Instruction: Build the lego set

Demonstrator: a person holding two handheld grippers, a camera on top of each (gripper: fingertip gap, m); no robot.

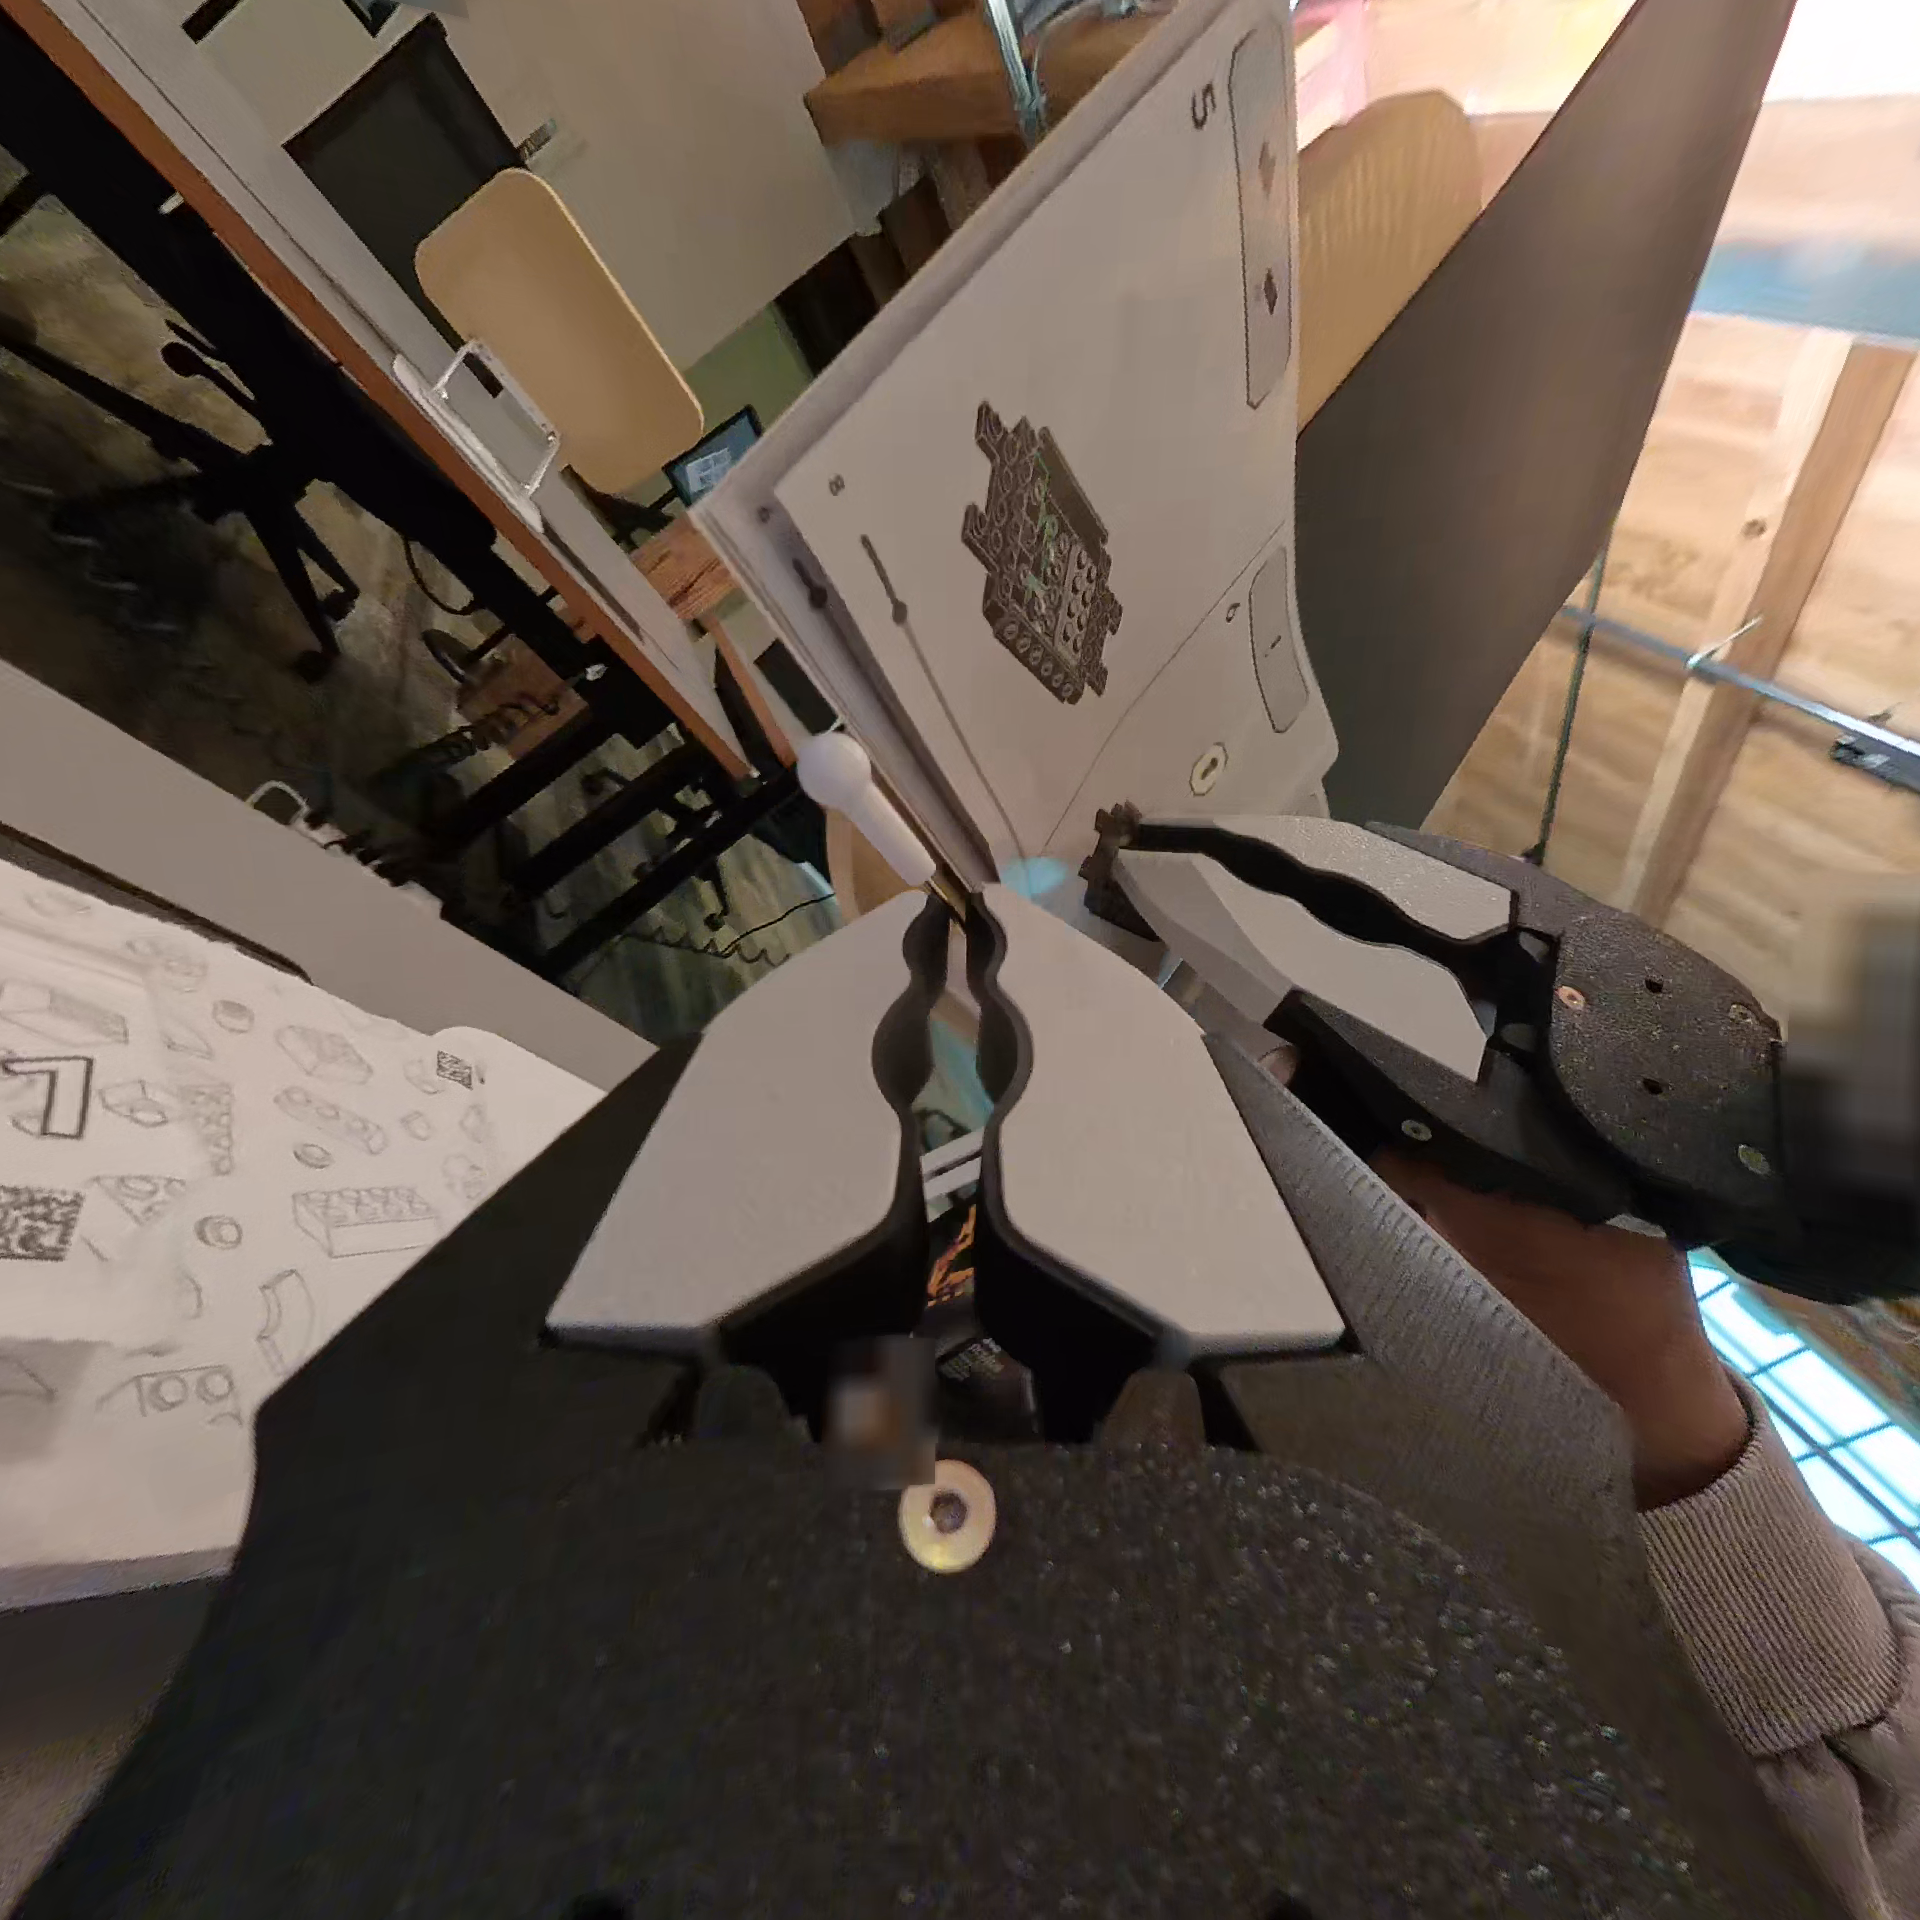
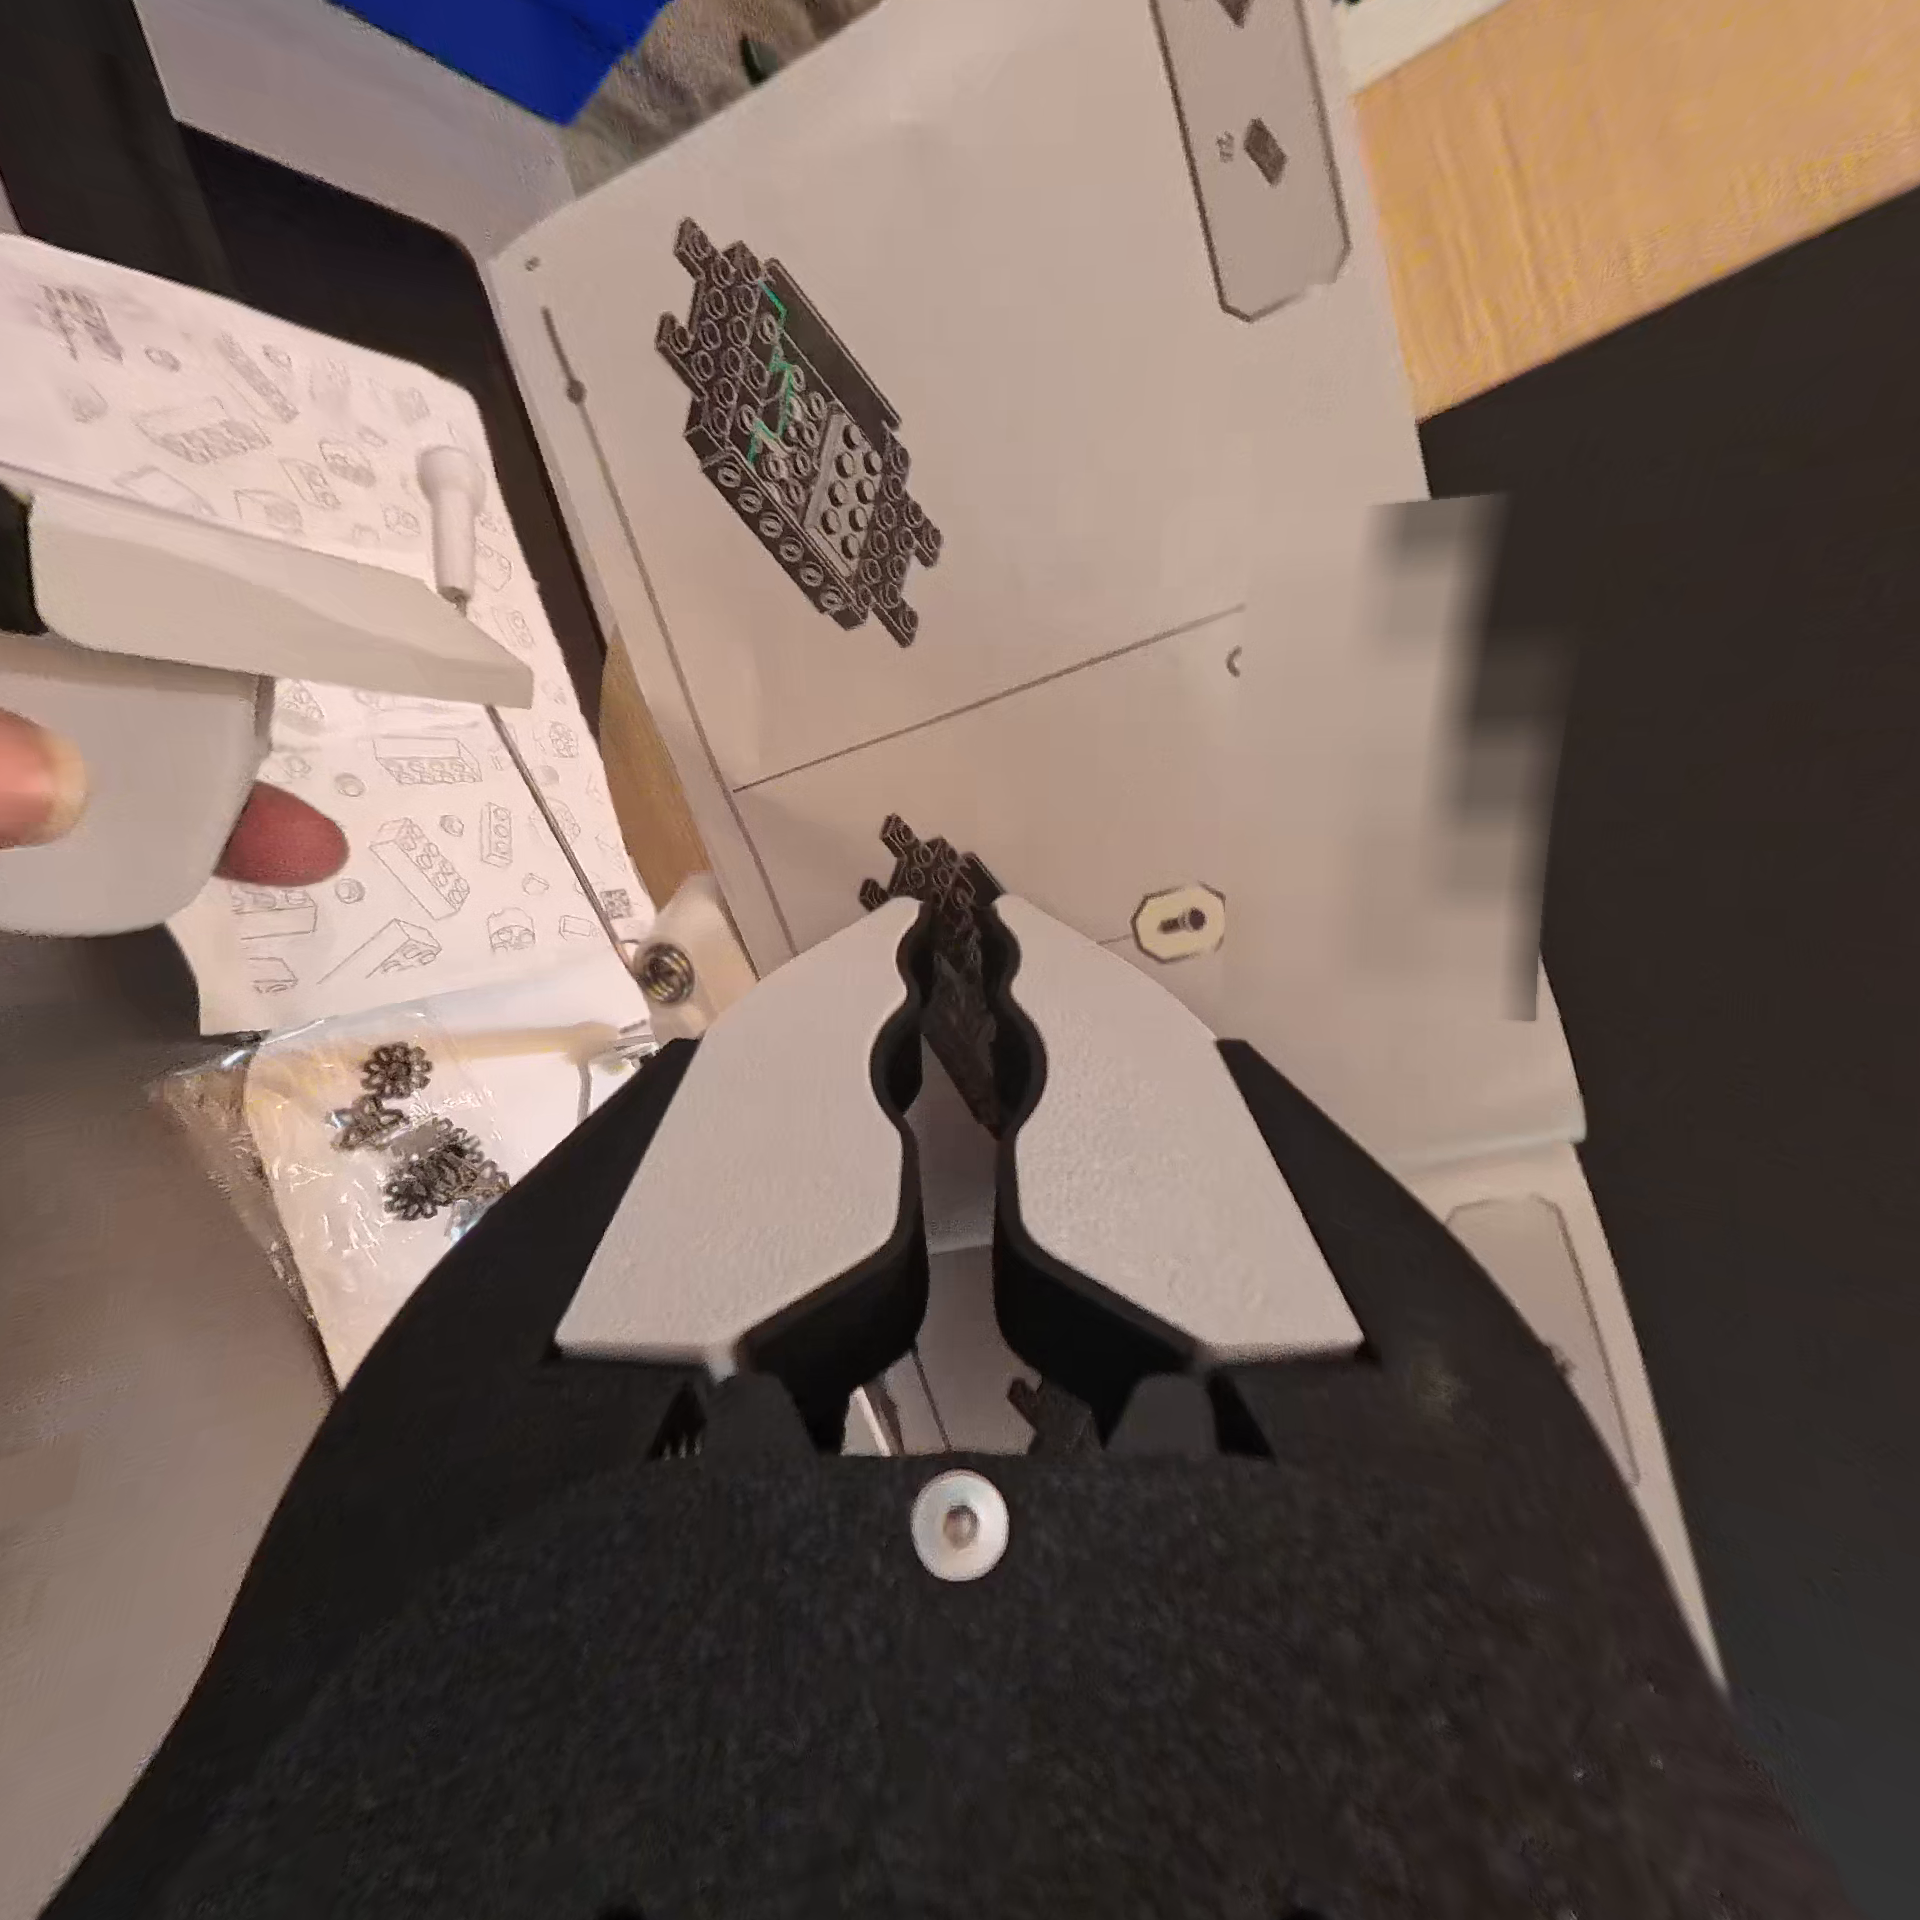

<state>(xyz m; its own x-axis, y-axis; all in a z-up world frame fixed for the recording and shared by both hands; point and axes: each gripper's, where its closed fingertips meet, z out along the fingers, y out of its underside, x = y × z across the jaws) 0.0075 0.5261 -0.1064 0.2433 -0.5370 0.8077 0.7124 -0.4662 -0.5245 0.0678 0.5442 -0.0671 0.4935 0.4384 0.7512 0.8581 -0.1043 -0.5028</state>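
Booklet (image 2: 1039, 499), propped open, serves as landmark. Right gripper (image 2: 961, 909), low against its page, is closed on a black lego assembly (image 2: 961, 997). Left gripper (image 1: 961, 904), at its spine edge, is nearly closed on a white-knobbed rod (image 1: 862, 810). Parts bag (image 2: 343, 1132) lies left.

Fingers (image 2: 821, 1122) hide most of the black lego piece (image 2: 961, 997).

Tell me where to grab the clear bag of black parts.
Pinch the clear bag by its crumpled empty film at the left end, from above: the black parts bunch toward its right, so jaws likely meet film only.
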